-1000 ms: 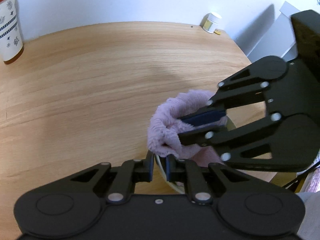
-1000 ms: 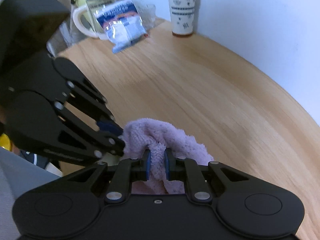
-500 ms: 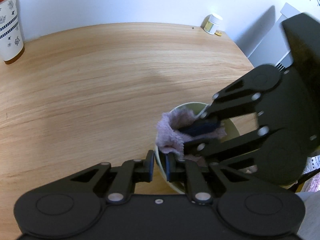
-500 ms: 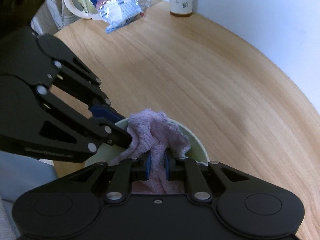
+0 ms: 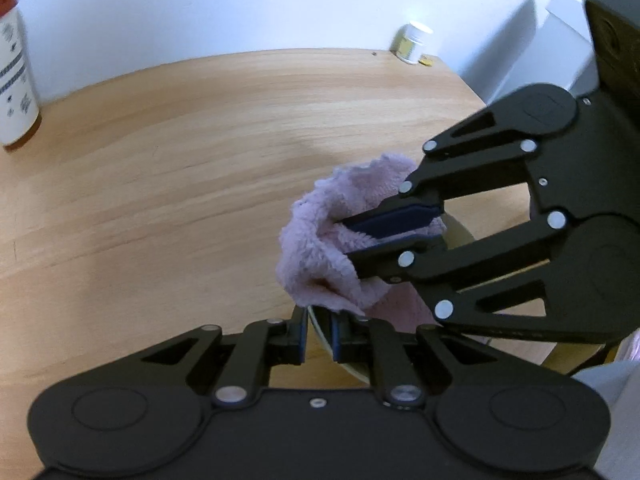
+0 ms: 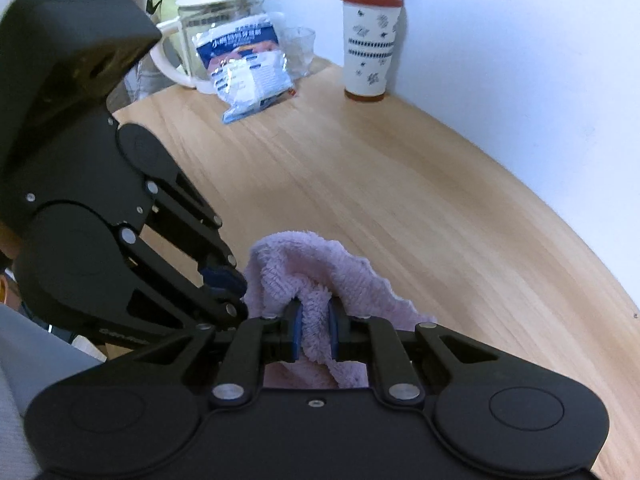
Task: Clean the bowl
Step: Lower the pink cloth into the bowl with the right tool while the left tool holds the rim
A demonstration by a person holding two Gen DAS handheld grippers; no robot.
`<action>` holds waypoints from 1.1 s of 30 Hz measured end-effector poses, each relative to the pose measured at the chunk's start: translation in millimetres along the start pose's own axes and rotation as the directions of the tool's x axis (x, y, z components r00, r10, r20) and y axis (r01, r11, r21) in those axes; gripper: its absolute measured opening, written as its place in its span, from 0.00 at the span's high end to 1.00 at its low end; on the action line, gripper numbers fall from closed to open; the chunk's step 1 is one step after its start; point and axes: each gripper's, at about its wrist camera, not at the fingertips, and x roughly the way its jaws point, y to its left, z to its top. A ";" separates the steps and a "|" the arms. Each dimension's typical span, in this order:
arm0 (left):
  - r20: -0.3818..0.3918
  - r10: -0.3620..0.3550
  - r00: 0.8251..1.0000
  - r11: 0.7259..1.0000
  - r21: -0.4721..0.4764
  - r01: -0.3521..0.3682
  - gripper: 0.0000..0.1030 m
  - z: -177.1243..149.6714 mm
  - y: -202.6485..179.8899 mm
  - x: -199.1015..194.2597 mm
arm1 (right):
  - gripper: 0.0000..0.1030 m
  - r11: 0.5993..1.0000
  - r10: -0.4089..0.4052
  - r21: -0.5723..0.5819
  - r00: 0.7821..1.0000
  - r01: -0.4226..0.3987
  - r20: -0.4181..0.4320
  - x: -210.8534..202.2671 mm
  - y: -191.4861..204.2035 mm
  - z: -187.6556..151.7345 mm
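My left gripper (image 5: 319, 334) is shut on the near rim of a pale green bowl (image 5: 320, 326), which is mostly hidden behind the cloth and the other gripper. My right gripper (image 6: 314, 334) is shut on a fluffy lilac cloth (image 6: 320, 276). In the left wrist view the right gripper (image 5: 348, 236) comes in from the right and holds the cloth (image 5: 320, 240) over the bowl's near left rim. In the right wrist view the left gripper (image 6: 224, 280) sits at the left, touching the cloth; the bowl is hidden there.
The wooden table (image 5: 160, 160) stretches ahead. A white tumbler with a red lid (image 6: 370, 40) stands by the wall, also at far left (image 5: 14, 80). A kettle (image 6: 208, 28) and a foil packet (image 6: 244, 68) stand at the far end. A small jar (image 5: 412, 42) stands by the wall.
The cloth has lifted from inside the bowl up over its near left rim. It covers the bowl again. The left gripper has kept its hold.
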 end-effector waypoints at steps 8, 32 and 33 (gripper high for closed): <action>0.008 -0.039 0.999 0.999 0.001 0.039 0.89 0.2 1.9 -1.1 | 0.87 0.999 0.034 0.024 0.998 -0.033 -0.050 13.4 -4.3 -9.2; -0.011 -0.057 0.998 0.993 -0.103 0.055 0.89 -1.1 9.7 -1.3 | 0.91 0.963 -0.256 -0.120 0.959 0.241 -0.126 -2.5 33.0 -11.9; -0.014 -0.055 0.998 0.994 -0.097 0.053 0.88 -1.0 8.7 -1.1 | 0.91 0.957 -0.277 -0.130 0.951 0.260 -0.136 0.5 35.9 -11.9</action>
